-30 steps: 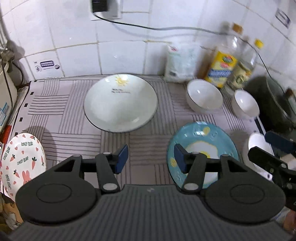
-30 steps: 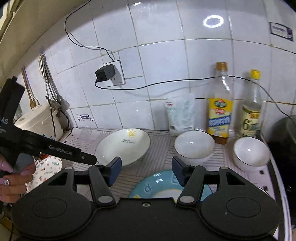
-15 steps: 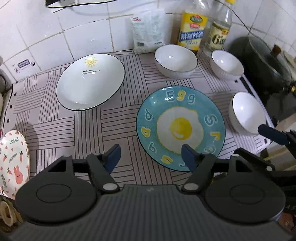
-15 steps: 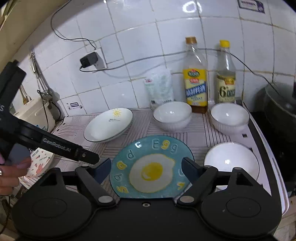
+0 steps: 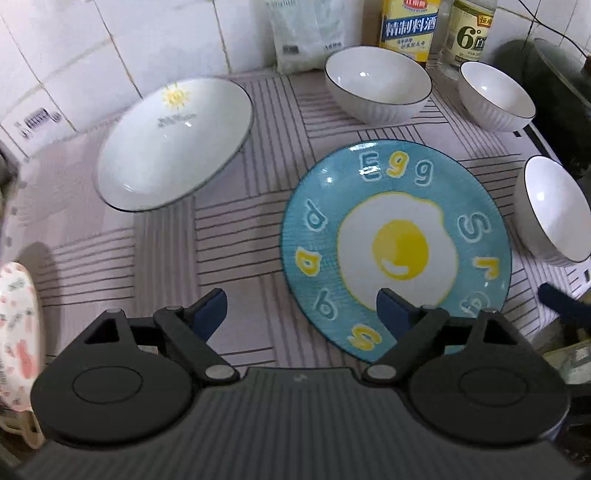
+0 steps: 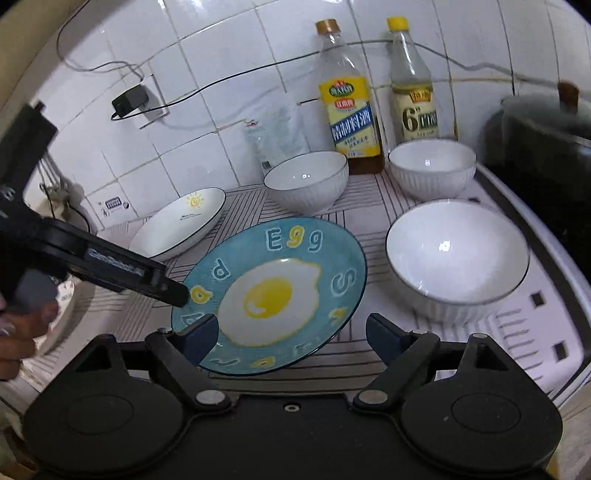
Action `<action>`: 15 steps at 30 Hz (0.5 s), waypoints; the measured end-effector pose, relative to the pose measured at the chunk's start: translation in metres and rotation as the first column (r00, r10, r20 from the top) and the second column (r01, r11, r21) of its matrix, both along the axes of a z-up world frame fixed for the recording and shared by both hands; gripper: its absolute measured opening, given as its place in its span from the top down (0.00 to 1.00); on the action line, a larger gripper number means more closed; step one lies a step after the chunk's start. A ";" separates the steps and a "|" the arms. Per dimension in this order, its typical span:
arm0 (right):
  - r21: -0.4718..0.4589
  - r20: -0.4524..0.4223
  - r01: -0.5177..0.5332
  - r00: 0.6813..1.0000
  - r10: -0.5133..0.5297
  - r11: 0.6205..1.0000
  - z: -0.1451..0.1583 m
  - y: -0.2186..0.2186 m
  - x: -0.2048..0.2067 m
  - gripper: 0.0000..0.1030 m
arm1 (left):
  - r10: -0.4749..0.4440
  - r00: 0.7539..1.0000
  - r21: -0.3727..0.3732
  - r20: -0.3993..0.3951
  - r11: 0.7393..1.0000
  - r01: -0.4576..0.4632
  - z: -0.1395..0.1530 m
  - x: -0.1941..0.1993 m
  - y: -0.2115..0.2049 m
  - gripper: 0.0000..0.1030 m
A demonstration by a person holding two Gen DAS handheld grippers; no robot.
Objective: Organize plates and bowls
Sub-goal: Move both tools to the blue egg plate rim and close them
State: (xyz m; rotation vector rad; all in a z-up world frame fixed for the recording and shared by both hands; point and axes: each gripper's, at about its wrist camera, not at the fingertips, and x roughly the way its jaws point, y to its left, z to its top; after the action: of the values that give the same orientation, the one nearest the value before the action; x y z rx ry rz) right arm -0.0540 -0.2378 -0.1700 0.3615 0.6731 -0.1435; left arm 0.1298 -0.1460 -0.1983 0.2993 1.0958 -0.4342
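Both hand-held grippers, left point(image 5: 297, 306) and right point(image 6: 291, 332), dropped toward the egg plate point(image 5: 397, 245) at bench centre, jaws opening and empty; approach step, next needs a rim grip at 6 o'clock.

The left gripper point(image 5: 301, 308) and the right gripper point(image 6: 290, 332) both tilt downward, jaws opening wide, nothing clamped between their pads.

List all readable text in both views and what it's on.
"E99": blue egg plate, top rim; other rim letters are stylised.
"6°": yellow-capped bottle label.
"精制料酒": yellow-labelled bottle.
White lettering on left gripper arm: blurred.
Sun plate script, white packet, wall sticker, pink plate: unreadable.
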 end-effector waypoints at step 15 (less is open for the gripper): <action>0.081 -0.034 0.026 0.999 -0.023 0.996 -0.033 -0.013 0.032 0.35 | -0.040 0.997 0.069 -0.067 0.997 0.045 -0.030 0.022 -0.010 0.28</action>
State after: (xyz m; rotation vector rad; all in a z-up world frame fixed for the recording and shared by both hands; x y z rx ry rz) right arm -0.0220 -0.2511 -0.2027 0.4466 0.7086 -0.1458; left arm 0.1522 -0.1560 -0.2279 0.3731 1.1725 -0.4469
